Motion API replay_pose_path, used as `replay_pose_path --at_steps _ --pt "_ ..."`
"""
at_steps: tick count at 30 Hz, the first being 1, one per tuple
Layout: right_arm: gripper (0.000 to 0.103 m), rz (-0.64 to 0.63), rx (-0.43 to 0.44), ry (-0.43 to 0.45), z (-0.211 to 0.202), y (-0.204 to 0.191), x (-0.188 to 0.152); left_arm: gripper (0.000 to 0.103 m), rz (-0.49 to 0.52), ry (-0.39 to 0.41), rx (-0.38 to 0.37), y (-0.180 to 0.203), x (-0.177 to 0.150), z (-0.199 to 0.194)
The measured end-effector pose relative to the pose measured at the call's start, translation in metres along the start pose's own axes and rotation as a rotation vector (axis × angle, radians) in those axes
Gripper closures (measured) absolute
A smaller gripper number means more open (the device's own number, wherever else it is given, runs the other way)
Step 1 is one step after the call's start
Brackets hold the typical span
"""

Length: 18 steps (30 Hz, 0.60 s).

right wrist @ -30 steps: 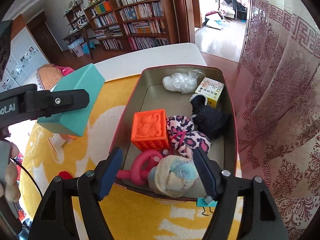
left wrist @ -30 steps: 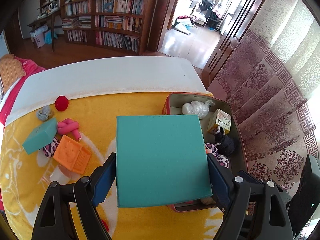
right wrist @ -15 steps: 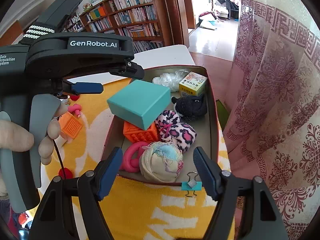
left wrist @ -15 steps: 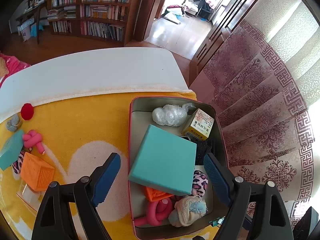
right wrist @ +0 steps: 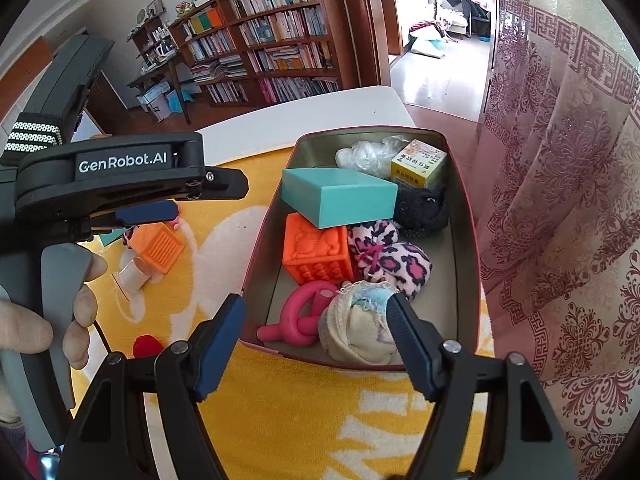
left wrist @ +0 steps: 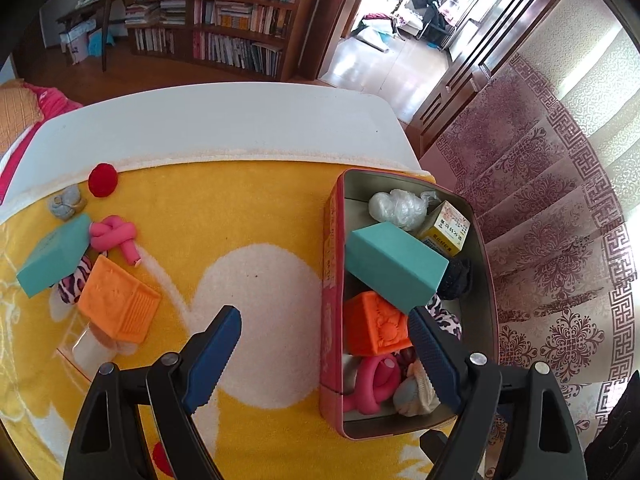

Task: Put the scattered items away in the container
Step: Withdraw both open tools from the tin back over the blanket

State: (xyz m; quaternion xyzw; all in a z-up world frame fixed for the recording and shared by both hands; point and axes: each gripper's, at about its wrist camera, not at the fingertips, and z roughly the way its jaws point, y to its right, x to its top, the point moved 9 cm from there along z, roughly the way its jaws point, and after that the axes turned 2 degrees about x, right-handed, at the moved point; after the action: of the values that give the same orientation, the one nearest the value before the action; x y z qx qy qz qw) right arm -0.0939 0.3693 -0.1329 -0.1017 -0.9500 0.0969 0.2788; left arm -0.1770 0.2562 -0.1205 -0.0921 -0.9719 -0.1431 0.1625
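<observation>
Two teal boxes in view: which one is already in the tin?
The teal box lying tilted on the orange cube inside the red tin. The other teal box sits out on the yellow blanket, far left.

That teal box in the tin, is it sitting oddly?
Yes. The teal box lies tilted on top of the orange cube and other things inside the tin, propped up rather than flat on the bottom.

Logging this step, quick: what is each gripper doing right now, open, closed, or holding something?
Left gripper: open, holding nothing; the teal box lies free in the tin.
Right gripper: open, holding nothing.
</observation>
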Motion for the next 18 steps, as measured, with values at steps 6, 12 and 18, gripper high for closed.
replay_pose_path --at_steps 6,12,18 --pt "0.026 -0.027 0.025 -0.008 0.005 -0.03 -0.002 0.016 -0.078 -0.002 0.029 -0.047 -0.013 -0.013" --pt "0.026 -0.056 0.052 -0.017 0.009 -0.065 -0.005 0.016 -0.139 0.013 0.063 -0.099 -0.025 -0.033" --pt "0.026 -0.097 0.086 -0.059 0.017 -0.102 -0.02 0.016 -0.198 0.003 0.091 -0.158 -0.05 -0.05"
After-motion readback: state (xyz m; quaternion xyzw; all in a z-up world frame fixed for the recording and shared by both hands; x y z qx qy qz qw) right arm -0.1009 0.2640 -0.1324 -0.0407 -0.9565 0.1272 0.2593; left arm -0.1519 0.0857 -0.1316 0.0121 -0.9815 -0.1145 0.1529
